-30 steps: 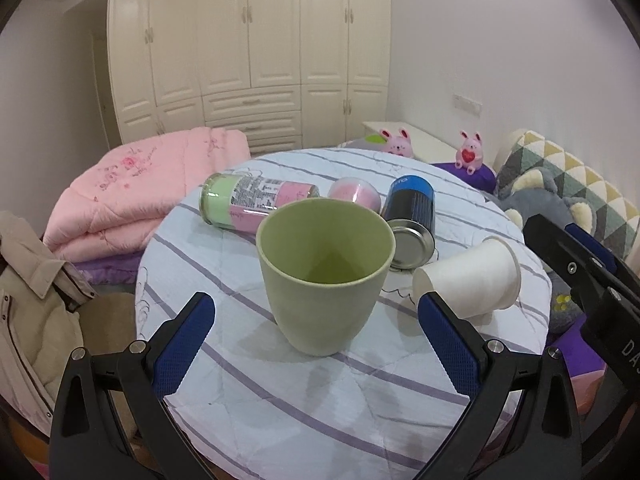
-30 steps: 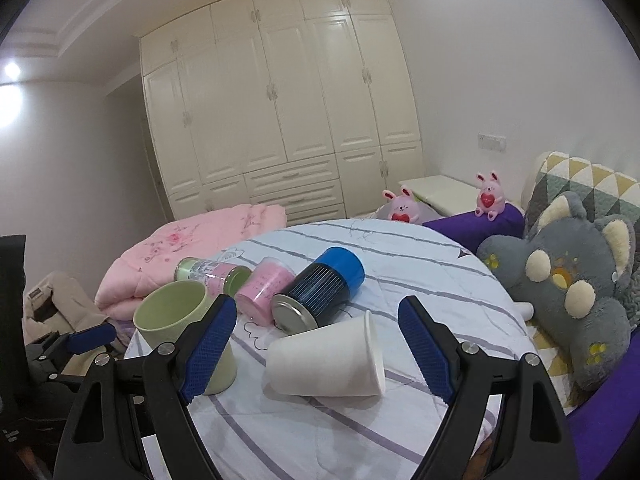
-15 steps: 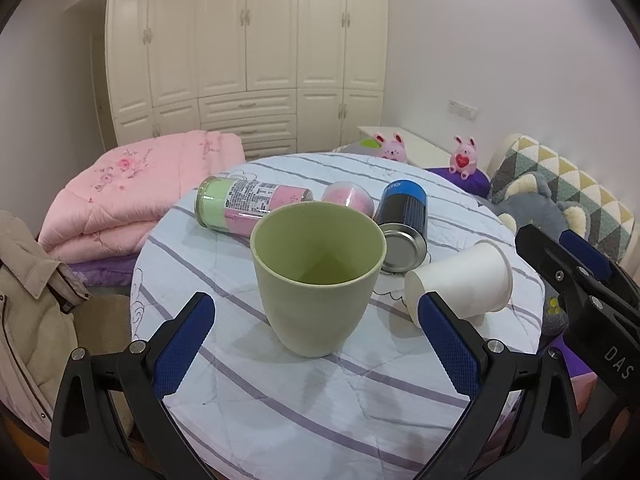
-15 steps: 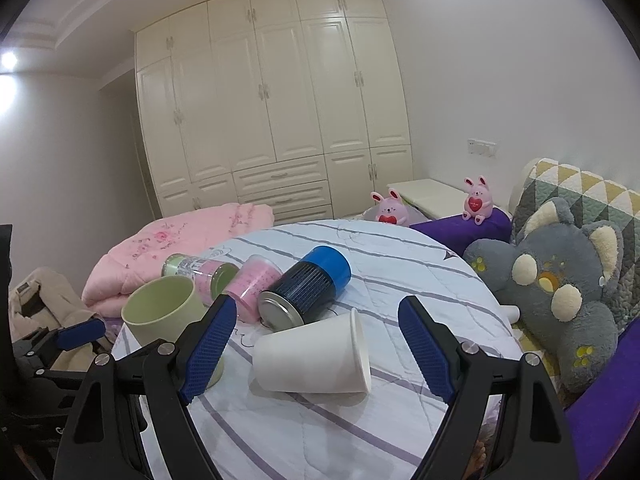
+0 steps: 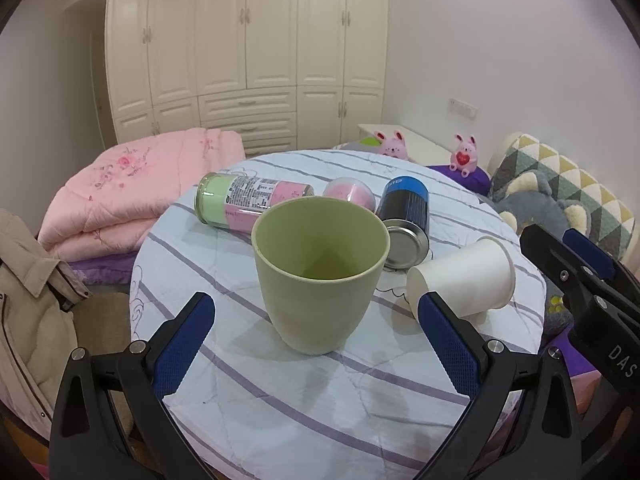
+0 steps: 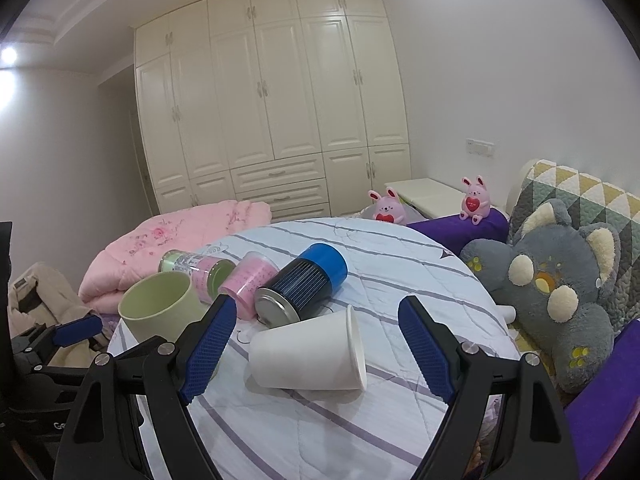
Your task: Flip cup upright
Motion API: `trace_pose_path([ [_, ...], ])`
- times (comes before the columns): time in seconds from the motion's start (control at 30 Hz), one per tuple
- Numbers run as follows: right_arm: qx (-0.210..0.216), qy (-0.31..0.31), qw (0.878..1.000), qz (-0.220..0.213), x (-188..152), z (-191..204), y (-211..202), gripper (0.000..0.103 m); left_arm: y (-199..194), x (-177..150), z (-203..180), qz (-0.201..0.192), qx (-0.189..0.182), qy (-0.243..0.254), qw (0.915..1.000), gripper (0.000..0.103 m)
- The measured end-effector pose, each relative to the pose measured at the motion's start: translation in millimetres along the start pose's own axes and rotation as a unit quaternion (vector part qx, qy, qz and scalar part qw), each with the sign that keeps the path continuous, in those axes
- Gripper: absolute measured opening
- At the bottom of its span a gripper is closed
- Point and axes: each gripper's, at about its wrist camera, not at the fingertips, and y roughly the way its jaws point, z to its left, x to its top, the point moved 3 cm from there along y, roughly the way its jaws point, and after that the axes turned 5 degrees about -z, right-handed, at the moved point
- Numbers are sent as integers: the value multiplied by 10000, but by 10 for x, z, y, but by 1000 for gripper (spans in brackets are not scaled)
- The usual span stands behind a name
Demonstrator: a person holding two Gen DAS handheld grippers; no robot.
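Observation:
A green cup (image 5: pixel 320 272) stands upright on the round striped table (image 5: pixel 280 400); it also shows in the right wrist view (image 6: pixel 160 308). A white paper cup (image 5: pixel 464 276) lies on its side to its right, mouth pointing right; it also shows in the right wrist view (image 6: pixel 308 352). My left gripper (image 5: pixel 316 344) is open, its fingers either side of the green cup and a little nearer than it. My right gripper (image 6: pixel 316 344) is open, with the paper cup between its fingers, not touching.
A green-and-pink bottle (image 5: pixel 252 200), a pink cup (image 5: pixel 350 194) and a blue-capped dark can (image 5: pixel 404 220) lie on their sides behind the cups. A pink quilt (image 5: pixel 132 188) is at left, a grey plush (image 6: pixel 560 280) and pillows at right, wardrobes behind.
Both grippers have pulled back and up slightly; the cups look a little farther away. The green cup stands free and nothing on the table has moved.

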Motion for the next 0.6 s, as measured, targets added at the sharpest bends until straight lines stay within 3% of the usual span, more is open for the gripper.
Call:
trace_pose_path([
  [0.6,5,-19,10000,9,-12,3,-21,85,78,-67,7,151,70,56,9998,103],
])
